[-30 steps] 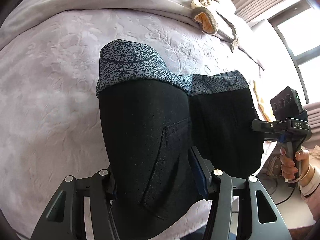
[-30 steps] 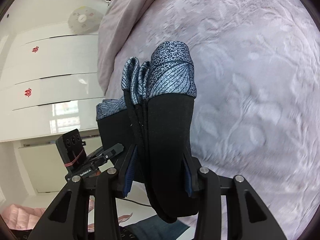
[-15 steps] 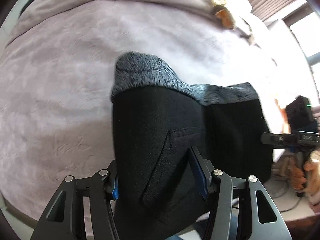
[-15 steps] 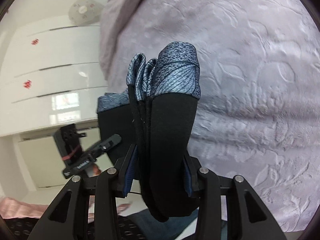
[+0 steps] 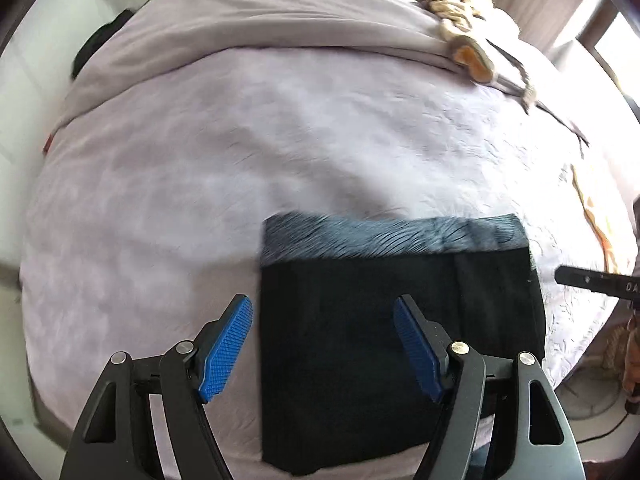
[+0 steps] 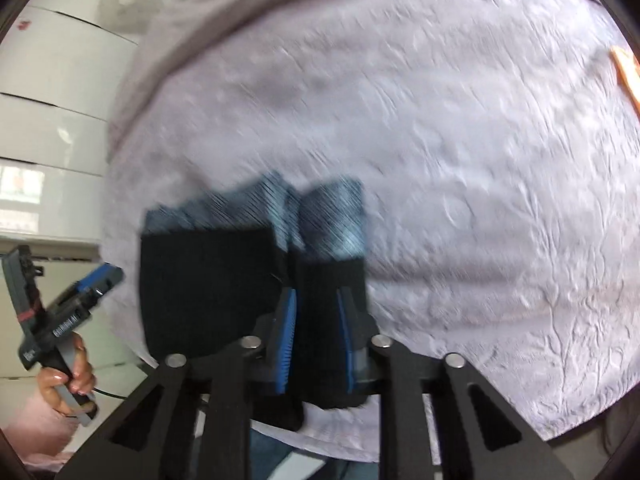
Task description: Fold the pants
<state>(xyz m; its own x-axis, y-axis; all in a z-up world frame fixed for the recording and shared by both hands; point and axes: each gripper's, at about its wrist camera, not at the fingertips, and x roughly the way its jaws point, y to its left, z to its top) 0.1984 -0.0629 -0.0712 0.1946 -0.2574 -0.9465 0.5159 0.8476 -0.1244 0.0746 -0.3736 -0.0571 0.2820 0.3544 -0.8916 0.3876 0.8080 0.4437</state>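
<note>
Bed (image 5: 192, 168) covered in a pale embossed spread; folded pants (image 5: 400, 320) are laid flat near its front edge, patterned cuffs facing away. Left gripper (image 5: 324, 344) has just been opened wide, nothing held. Right gripper (image 6: 316, 340) has just been closing; pads appear clamped on a fabric edge, though blurred. Soft, limp cloth, so thick folded edges are best gripped.

The folded pants (image 5: 400, 340) lie on the bed (image 5: 200, 168), near its front edge.
</note>
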